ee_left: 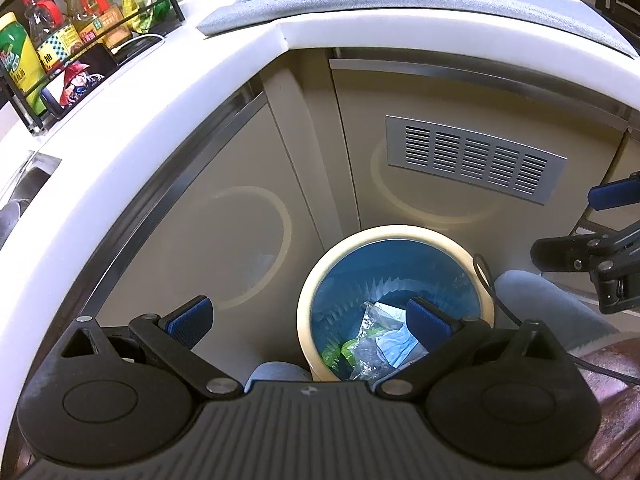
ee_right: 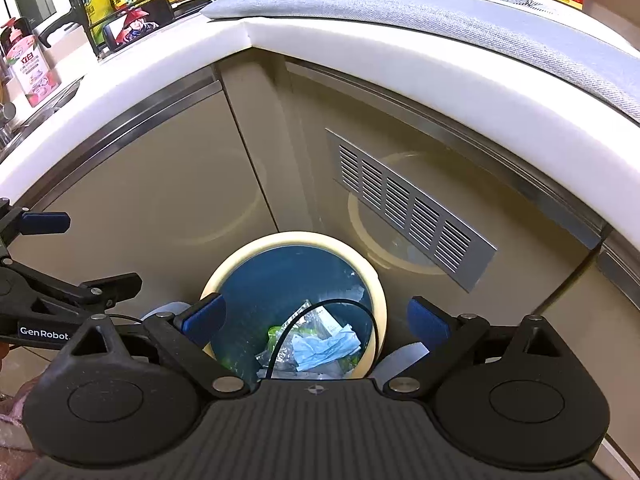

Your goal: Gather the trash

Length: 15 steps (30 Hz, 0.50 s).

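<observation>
A round trash bin with a cream rim (ee_left: 320,276) and a blue bag liner stands on the floor in the cabinet corner; it also shows in the right wrist view (ee_right: 240,258). Crumpled wrappers (ee_left: 370,336) and a blue face mask (ee_right: 324,348) lie inside it. My left gripper (ee_left: 310,318) is open and empty above the bin's left side. My right gripper (ee_right: 316,318) is open and empty above the bin. The right gripper shows at the right edge of the left wrist view (ee_left: 584,224). The left gripper shows at the left edge of the right wrist view (ee_right: 76,252).
A white countertop edge (ee_left: 140,128) curves over beige cabinet doors with a metal vent grille (ee_left: 476,158). A grey cloth (ee_right: 400,8) covers the counter. A black rack with bottles (ee_left: 60,28) and a phone (ee_left: 76,80) stand at the back left. A thin black cable (ee_right: 320,308) crosses the bin.
</observation>
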Available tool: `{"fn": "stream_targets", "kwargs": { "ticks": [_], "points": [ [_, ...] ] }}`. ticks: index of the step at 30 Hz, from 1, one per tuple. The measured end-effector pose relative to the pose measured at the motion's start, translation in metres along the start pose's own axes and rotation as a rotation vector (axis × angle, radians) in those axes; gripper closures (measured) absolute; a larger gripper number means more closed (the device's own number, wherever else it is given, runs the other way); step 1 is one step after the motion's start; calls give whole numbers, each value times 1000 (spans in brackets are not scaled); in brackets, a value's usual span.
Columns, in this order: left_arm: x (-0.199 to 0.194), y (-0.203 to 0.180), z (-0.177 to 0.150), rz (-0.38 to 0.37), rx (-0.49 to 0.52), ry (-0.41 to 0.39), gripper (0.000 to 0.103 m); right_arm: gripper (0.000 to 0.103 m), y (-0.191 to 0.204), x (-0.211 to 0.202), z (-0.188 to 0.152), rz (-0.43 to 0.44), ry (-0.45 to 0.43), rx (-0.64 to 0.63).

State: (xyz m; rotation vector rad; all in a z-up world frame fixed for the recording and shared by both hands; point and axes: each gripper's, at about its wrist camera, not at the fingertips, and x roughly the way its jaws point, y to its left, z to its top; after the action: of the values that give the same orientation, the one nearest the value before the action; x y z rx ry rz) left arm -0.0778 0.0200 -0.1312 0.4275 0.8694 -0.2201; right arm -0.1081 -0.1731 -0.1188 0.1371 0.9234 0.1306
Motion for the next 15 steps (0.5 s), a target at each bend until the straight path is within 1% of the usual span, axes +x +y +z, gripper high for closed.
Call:
{"fn": "stream_targets", "kwargs": {
  "ticks": [8, 15],
  "points": [
    [-11, 1, 2, 27, 22, -57, 0, 5, 2, -4, 0, -3, -20, -19],
    [-17, 0, 10, 40, 43, -81, 0, 5, 9, -15, 4, -3, -79, -68]
  ]
}}
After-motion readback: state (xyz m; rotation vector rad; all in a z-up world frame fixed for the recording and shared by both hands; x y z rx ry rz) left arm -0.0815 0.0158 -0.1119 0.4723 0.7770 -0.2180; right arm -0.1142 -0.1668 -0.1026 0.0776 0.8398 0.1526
